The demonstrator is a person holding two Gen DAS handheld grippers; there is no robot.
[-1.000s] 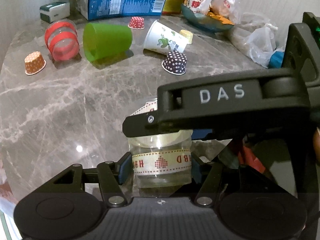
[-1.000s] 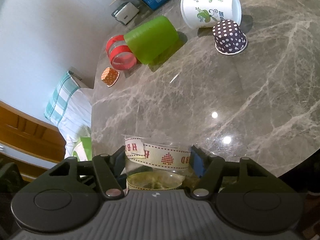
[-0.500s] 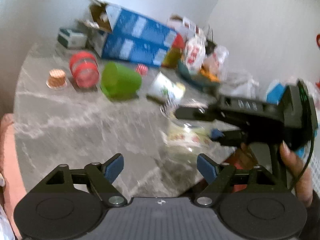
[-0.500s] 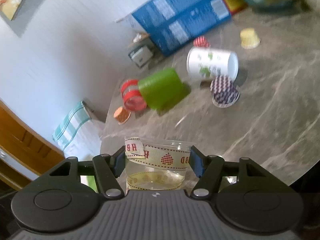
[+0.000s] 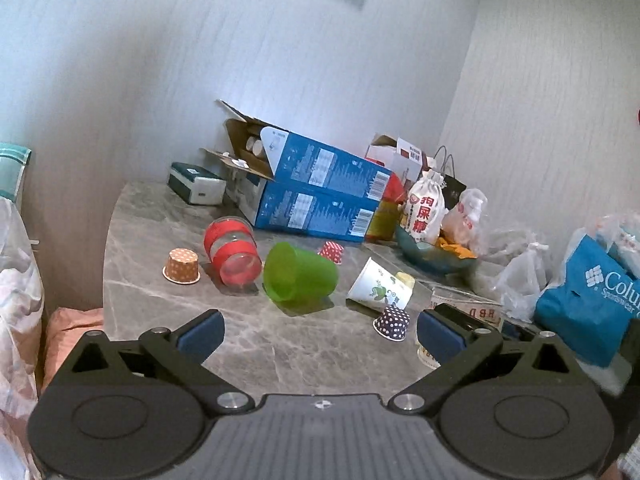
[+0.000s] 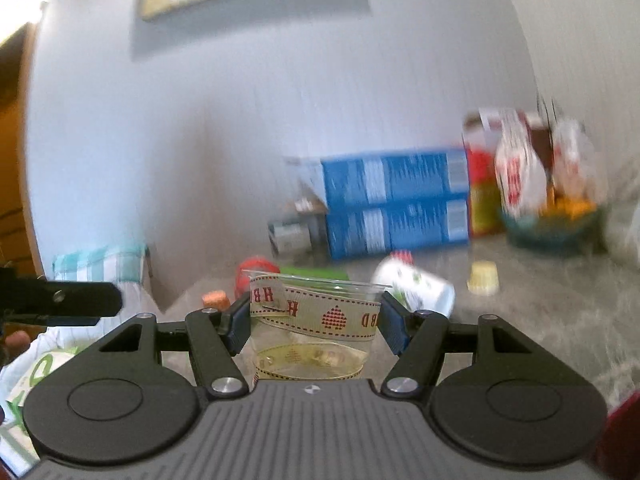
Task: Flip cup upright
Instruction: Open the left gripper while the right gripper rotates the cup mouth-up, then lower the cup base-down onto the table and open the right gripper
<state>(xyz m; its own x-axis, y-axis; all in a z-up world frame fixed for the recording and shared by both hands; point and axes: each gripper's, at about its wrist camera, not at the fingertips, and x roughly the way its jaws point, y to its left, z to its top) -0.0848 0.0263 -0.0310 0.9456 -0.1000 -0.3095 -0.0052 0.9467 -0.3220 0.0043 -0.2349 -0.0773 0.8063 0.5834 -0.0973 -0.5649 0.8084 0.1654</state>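
Note:
My right gripper is shut on a clear plastic cup wrapped in cream ribbon with red letters and hearts. The cup stands mouth up between the blue pads. In the left wrist view the same cup shows at the right, partly hidden behind my own right finger. My left gripper is open and empty, back from the marble table.
On the table lie a green cup on its side, a red-banded clear cup, a white paper cup, and small dotted cupcake liners. Blue boxes, a bowl with bags and a blue bag crowd the back and right.
My left gripper let go of the clear cup, opened and pulled back and up. My right gripper kept the cup and tilted level, so the cup now stands mouth up.

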